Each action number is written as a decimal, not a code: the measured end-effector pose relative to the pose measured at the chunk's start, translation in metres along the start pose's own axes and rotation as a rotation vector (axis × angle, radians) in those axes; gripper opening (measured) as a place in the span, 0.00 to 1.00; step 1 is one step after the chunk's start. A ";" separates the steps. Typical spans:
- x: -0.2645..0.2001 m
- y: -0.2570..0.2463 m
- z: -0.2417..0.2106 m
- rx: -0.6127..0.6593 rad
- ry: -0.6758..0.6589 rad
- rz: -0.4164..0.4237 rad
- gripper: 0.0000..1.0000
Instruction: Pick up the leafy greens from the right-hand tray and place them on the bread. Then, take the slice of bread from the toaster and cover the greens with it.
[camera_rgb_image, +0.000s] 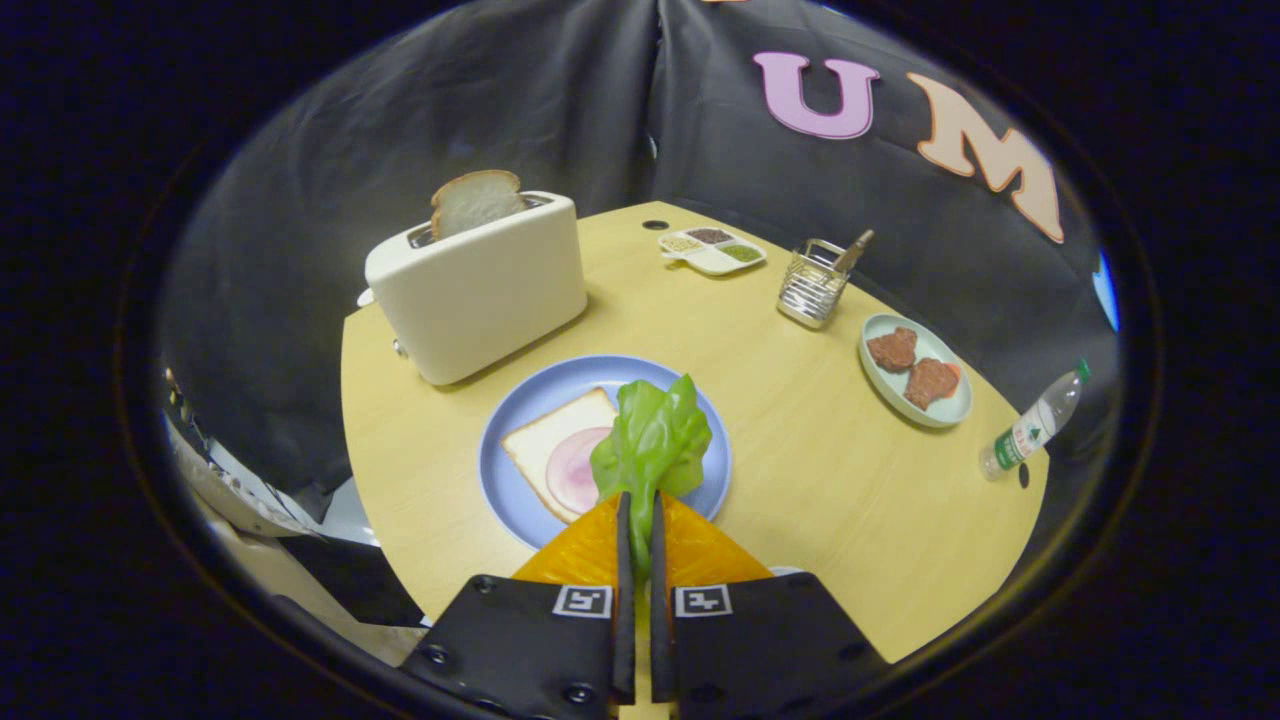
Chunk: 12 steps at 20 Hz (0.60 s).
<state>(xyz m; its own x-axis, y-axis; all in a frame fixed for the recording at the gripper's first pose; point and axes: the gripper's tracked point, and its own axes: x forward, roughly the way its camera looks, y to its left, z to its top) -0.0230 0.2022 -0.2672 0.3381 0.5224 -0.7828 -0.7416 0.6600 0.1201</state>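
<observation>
The tool (640, 515) is clenched on the leafy greens (655, 440), both fingers pressing their stem, holding them over the blue plate (520, 420) where a bread slice (545, 440) with ham lies. Beyond the plate, a second bread slice (475, 200) stands in the white toaster (480, 290) on the counter (800, 470).

Table (800, 470) with toaster (480, 290), plate (520, 490), tray (915, 375)

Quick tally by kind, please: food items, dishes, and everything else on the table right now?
Food: 5 – two bread slices, pink ham round, green leafy lettuce clamped in the gripper, two brown meat patties counted as 1.
Dishes: 3 – blue plate, pale green plate, white divided condiment tray.
Other: 3 – cream toaster, wire utensil holder, clear plastic bottle.
Total: 11
</observation>
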 end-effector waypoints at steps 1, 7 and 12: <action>0.003 0.005 0.003 -0.006 -0.001 0.009 0.09; 0.020 0.030 0.014 -0.034 0.007 0.057 0.09; 0.036 0.047 0.017 -0.052 0.025 0.093 0.09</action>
<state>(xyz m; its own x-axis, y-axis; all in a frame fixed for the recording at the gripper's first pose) -0.0359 0.2611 -0.2798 0.2527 0.5658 -0.7849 -0.7981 0.5805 0.1616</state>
